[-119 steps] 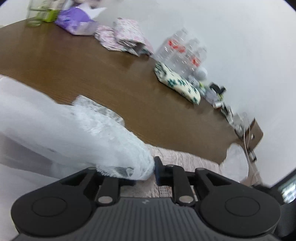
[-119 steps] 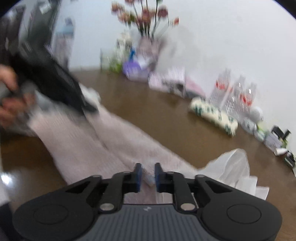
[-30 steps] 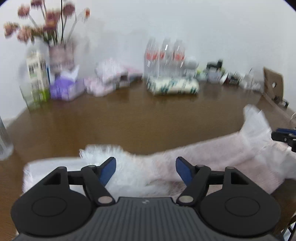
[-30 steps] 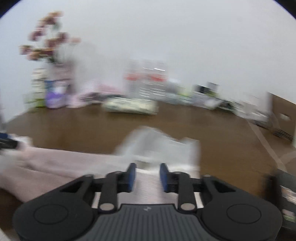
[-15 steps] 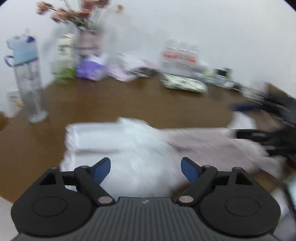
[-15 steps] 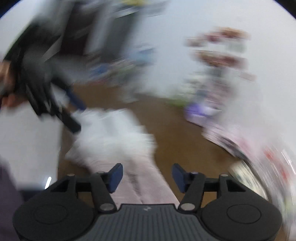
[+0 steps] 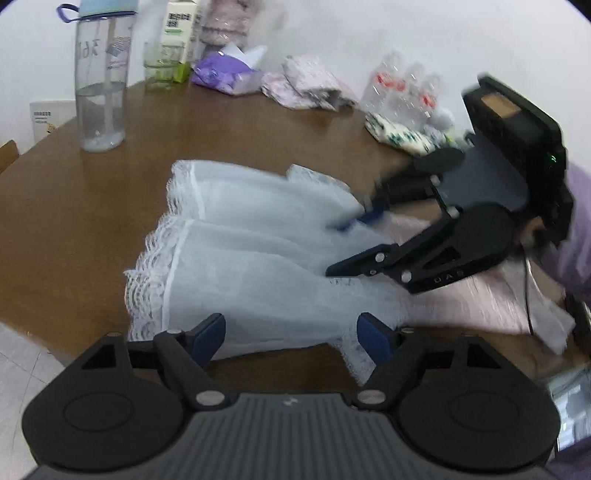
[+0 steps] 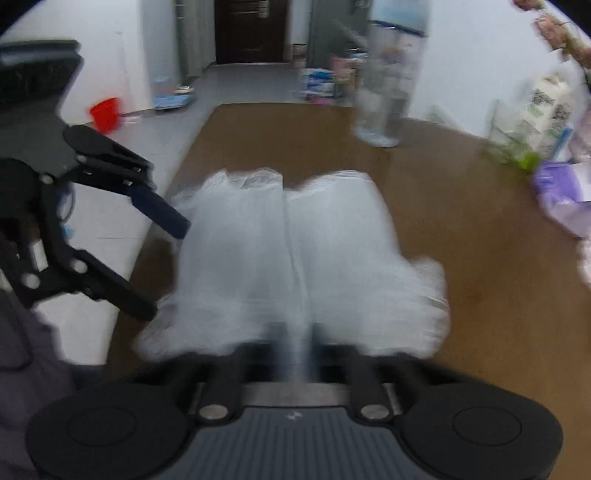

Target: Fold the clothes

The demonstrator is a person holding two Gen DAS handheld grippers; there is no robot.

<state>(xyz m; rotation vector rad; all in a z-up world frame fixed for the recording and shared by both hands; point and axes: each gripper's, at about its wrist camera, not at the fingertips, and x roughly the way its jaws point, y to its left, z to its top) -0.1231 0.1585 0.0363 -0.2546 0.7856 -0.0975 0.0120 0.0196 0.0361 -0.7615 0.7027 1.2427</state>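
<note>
Our left gripper (image 7: 290, 334) hangs with fingers wide apart over the white lace skirt (image 7: 251, 247), now bunched up on the brown table (image 7: 74, 206). The right gripper (image 8: 297, 350), spread half a second ago, looks pinched onto it now, though blur makes that iffy.

both views are evenly and softly lit, bright on the white wall (image 7: 369, 29), with only faint shadows on the table (image 7: 240, 125). the fisheye lens bends the table's edges and darkens the picture corners. the left view is fairly sharp near its bottle (image 7: 99, 77) and smeared at the right edge. the right view is blurred throughout, most over the white cloth (image 8: 295, 258).
</note>
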